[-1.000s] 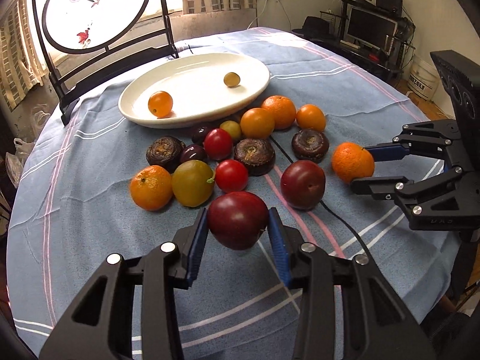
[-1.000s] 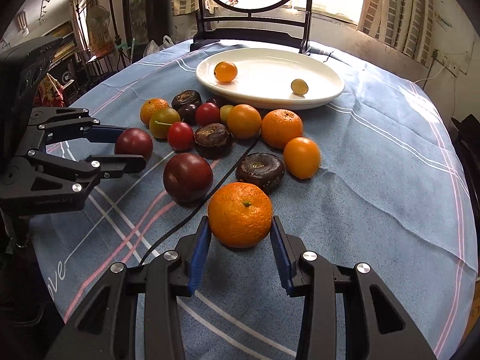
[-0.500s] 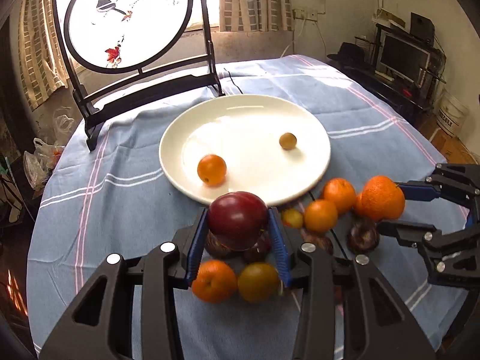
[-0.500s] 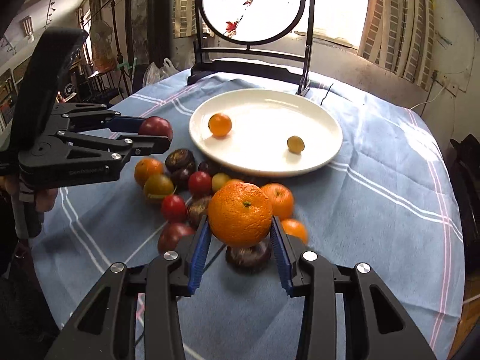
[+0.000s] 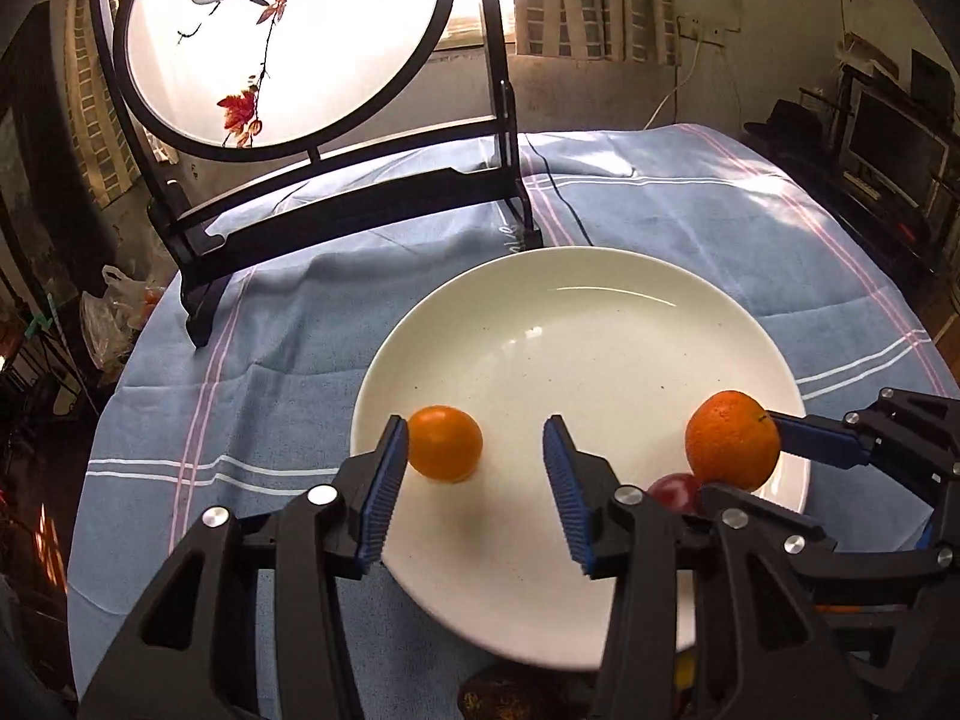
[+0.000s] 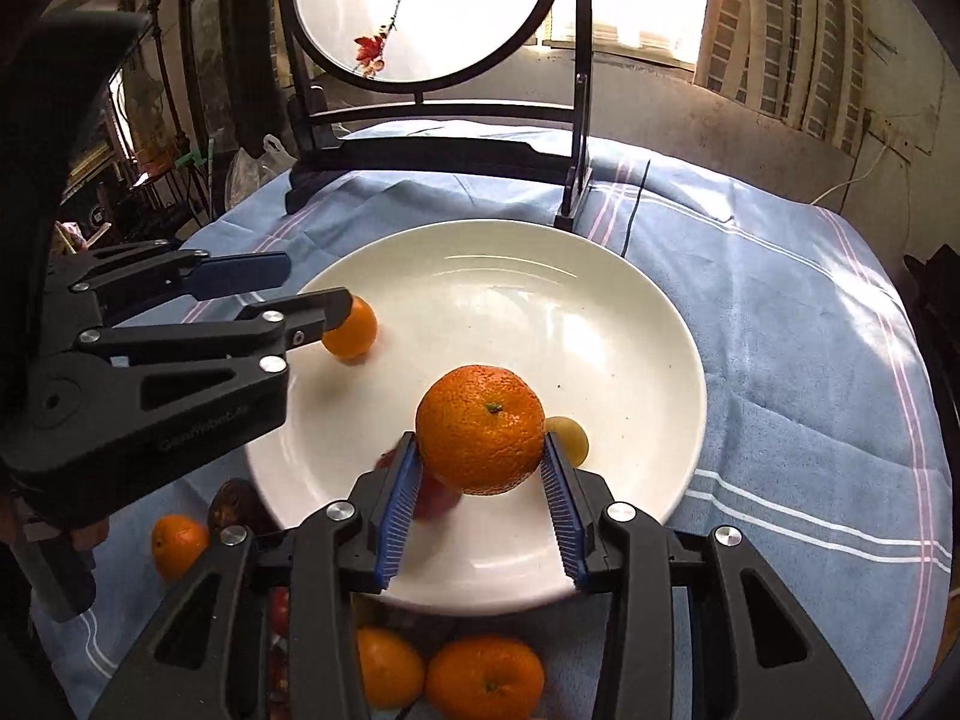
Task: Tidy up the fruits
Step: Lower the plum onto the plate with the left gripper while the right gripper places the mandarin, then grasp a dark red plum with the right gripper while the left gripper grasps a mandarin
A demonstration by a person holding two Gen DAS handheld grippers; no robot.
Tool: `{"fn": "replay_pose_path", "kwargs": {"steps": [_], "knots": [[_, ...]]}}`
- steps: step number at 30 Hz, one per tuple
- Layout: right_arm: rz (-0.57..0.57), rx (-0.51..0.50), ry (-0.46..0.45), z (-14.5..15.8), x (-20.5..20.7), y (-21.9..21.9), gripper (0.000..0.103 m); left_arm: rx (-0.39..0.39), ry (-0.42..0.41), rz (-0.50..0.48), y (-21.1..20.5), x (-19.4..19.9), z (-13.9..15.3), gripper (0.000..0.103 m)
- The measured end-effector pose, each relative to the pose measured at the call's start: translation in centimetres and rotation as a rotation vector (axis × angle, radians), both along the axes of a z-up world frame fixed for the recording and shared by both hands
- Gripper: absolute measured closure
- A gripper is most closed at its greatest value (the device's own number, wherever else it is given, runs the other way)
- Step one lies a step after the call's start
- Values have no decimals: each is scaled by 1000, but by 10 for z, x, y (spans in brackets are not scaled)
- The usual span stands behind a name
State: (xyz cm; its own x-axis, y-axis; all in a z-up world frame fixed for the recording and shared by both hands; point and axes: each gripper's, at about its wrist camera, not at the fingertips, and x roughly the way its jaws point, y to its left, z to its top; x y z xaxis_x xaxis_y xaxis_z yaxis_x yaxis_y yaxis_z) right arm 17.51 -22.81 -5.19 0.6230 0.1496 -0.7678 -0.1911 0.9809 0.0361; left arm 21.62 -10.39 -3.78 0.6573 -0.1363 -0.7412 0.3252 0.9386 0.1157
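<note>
A white plate (image 5: 600,312) (image 6: 630,324) sits on the blue cloth. My left gripper (image 5: 474,474) (image 6: 300,288) is open and empty over the plate, next to a small orange (image 5: 445,444) (image 6: 354,327) that lies on it. A dark red plum (image 5: 675,491) (image 6: 435,495) lies on the plate, partly hidden and blurred. My right gripper (image 6: 480,480) (image 5: 762,468) is shut on a large orange (image 6: 480,429) (image 5: 732,447) and holds it just above the plate. A small yellow-green fruit (image 6: 570,438) lies on the plate behind the right finger.
A round painted screen on a black stand (image 5: 288,42) (image 6: 432,12) stands behind the plate. Several oranges (image 6: 483,684) and dark fruits (image 6: 237,504) lie on the cloth at the plate's near edge. A black cable (image 5: 564,204) runs across the cloth.
Both grippers moved forward over the plate. My left gripper opened and let the red plum go onto the plate. My right gripper still holds the large orange, now lower over the plate.
</note>
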Motion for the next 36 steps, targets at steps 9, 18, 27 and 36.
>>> {"fn": "replay_pose_path", "kwargs": {"steps": [9,18,27,36], "knots": [[-15,17,-35,8,-34,-20,50,-16,13,-4,31,-17,-6,39],[203,27,-26,6,-152,16,50,-8,-13,-113,85,-97,-3,24],[268,2,93,-32,-159,59,54,95,29,-306,103,-154,-38,21],[241,2,98,-32,-166,52,65,125,21,-469,78,-140,-58,27]]}}
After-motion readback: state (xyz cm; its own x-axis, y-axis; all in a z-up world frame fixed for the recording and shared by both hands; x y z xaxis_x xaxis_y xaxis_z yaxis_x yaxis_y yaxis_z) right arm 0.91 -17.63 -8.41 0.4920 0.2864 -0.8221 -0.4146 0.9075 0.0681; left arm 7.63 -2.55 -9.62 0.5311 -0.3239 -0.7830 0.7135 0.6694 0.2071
